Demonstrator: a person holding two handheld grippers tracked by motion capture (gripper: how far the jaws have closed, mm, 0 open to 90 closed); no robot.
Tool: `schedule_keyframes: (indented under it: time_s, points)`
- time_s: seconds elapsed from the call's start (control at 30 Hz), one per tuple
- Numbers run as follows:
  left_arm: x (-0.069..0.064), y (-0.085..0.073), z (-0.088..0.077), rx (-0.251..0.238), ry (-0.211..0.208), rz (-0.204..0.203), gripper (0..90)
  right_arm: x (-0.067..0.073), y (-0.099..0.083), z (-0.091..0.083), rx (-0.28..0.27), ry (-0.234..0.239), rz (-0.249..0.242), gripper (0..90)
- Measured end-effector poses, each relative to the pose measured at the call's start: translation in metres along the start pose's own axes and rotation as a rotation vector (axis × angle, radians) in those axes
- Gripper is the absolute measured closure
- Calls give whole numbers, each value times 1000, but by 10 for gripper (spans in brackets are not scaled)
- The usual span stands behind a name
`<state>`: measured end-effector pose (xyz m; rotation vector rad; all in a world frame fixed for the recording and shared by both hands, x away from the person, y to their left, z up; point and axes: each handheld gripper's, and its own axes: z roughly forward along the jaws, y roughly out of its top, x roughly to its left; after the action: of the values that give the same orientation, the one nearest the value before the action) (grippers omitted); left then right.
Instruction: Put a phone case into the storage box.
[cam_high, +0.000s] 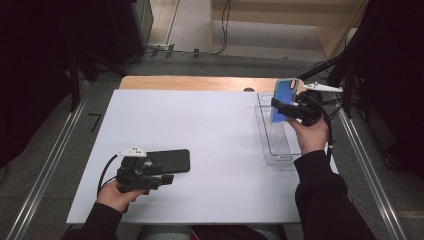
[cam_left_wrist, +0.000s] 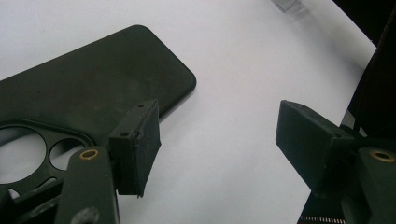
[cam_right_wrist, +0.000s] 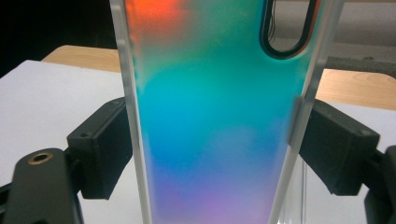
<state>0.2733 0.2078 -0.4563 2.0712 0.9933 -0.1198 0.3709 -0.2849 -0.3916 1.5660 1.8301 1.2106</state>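
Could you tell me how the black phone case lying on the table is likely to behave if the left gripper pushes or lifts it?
The black phone case lies flat, so it would probably slide across the smooth white table, not tip. It looks thin with camera cutouts, so likely light and somewhat bendy. The open left gripper may struggle to get under its low edge.

A black case (cam_high: 170, 161) lay flat on the near-left of the table (cam_high: 200, 125), just beside the left gripper (cam_high: 167, 179). At the far right, the right gripper (cam_high: 278, 106) held a second case (cam_high: 284, 97) upright above a tray (cam_high: 278, 145) standing on the table's right edge.
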Motion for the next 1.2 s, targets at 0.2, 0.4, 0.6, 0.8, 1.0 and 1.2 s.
schedule_keyframes:
  time_s: [0.2,0.4,0.6,0.8,1.0,1.2]
  points:
    - [0,0,0,-5,-1,1,311,-5,16,14,12,12,6,148]
    - [0,1,0,-6,-1,0,310,-4,26,24,15,-24,-23,148]
    - [0,0,0,-10,-6,4,311,-4,33,37,17,-58,-8,148]
    - [0,1,0,-9,-8,5,311,-11,37,53,6,-71,34,148]
    - [2,1,0,-20,-13,-1,312,-14,36,70,22,-111,3,148]
    - [3,1,0,-21,-18,-6,312,-21,32,86,33,-125,4,147]
